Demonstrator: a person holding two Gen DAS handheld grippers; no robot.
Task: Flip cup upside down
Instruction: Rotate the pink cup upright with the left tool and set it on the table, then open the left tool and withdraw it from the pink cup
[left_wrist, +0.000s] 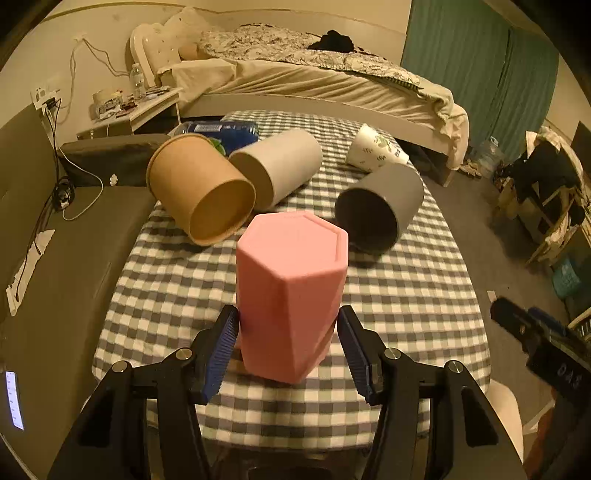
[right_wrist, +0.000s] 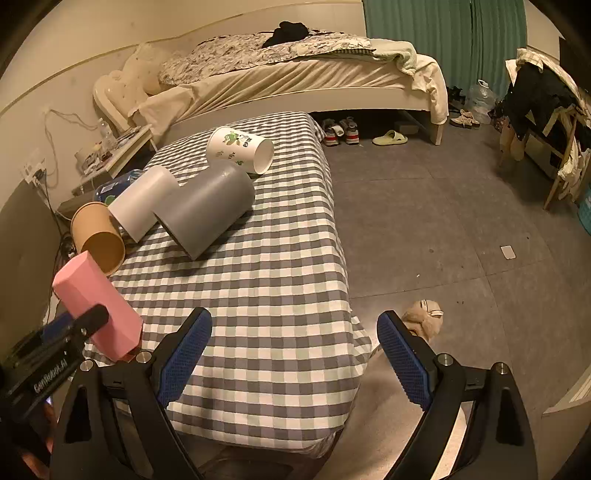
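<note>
Checked grey and white cloth covers the surface (left_wrist: 406, 295), which stands in a bedroom with warm light. Nearest in the left wrist view, the left gripper (left_wrist: 290, 317) has its two blue pads on both sides of the pink cup (left_wrist: 291, 291). The left pad touches the cup wall; on the right pad I cannot tell if it touches or a thin gap remains, so I cannot say if the hold is firm. The pink cup has flat facets and stands near the front edge of the surface, slightly tilted, with its closed hexagonal end on top. The right gripper (right_wrist: 295, 332) is wide open and holds nothing; it hangs over the front right corner of the surface, well apart from the pink cup (right_wrist: 98, 306).

Behind the pink cup, four other cups lie on their sides. The brown paper cup (left_wrist: 199, 188) and the dark grey cup (left_wrist: 380, 206) show their open mouths toward the camera. The light grey cup (left_wrist: 277, 166) lies between them, just beside the brown one. The white printed cup (left_wrist: 375, 147) is farther back, and a blue bottle (left_wrist: 221, 131) lies behind the brown cup.

Beyond the surface are the bed (right_wrist: 295, 81) and green curtains (right_wrist: 443, 33).
</note>
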